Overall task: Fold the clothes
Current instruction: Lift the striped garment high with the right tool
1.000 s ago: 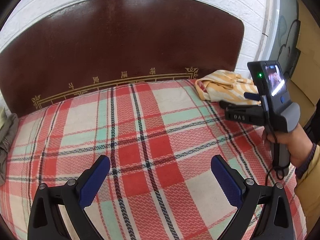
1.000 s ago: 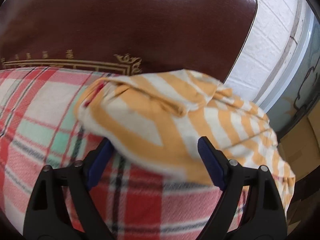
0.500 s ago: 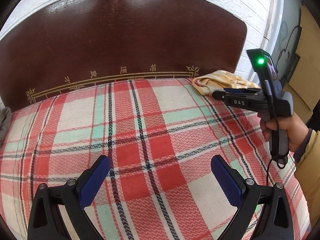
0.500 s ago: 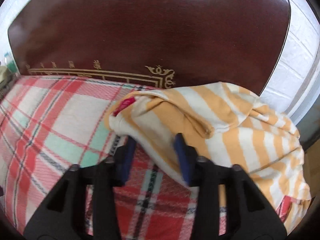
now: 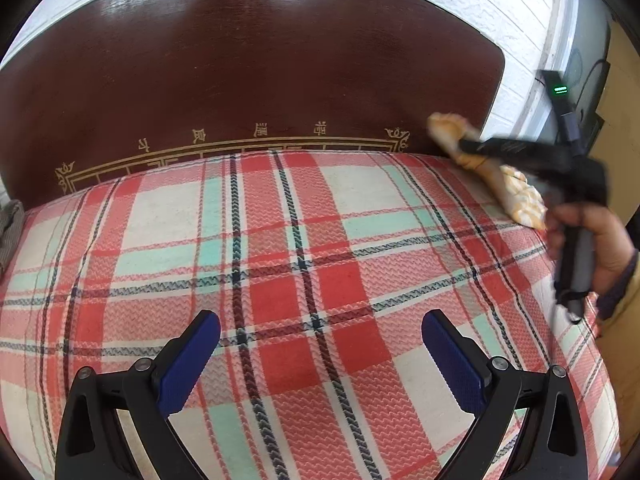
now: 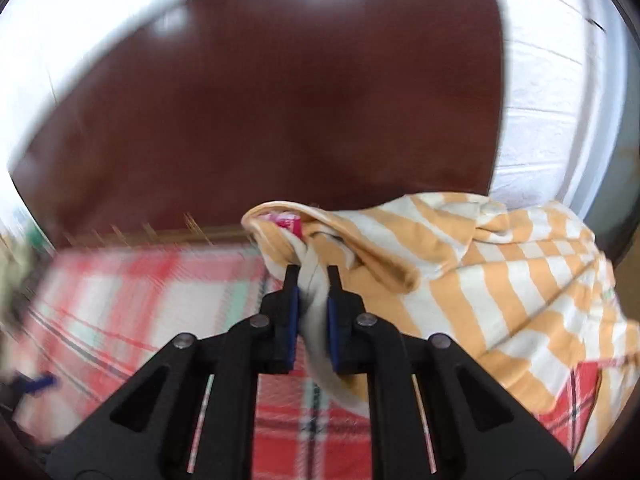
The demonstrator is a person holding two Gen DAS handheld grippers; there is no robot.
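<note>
Change: half a second ago the right gripper had its blue pads half closed around the edge of the orange-and-white striped cotton garment; now the pads are pressed together on a bunched fold of it, and the fold is lifted off the bed.
Meaning for the task: I judge that the grasp is done and the garment is now being pulled away from the corner, toward the middle of the bed, so that it can be spread before folding.
Right tool: it pinches the cloth near the collar, where a small red label shows; both views are blurred there, so the tool seems to be in motion.
Left tool: the left gripper has its blue pads spread wide, holds nothing, and hovers above the red, white and green checked bed cover.
Garment position: it hangs from the right tool in front of the dark brown wooden headboard, at the far right corner of the bed, well apart from the left tool; most of the cloth trails to the right.
</note>
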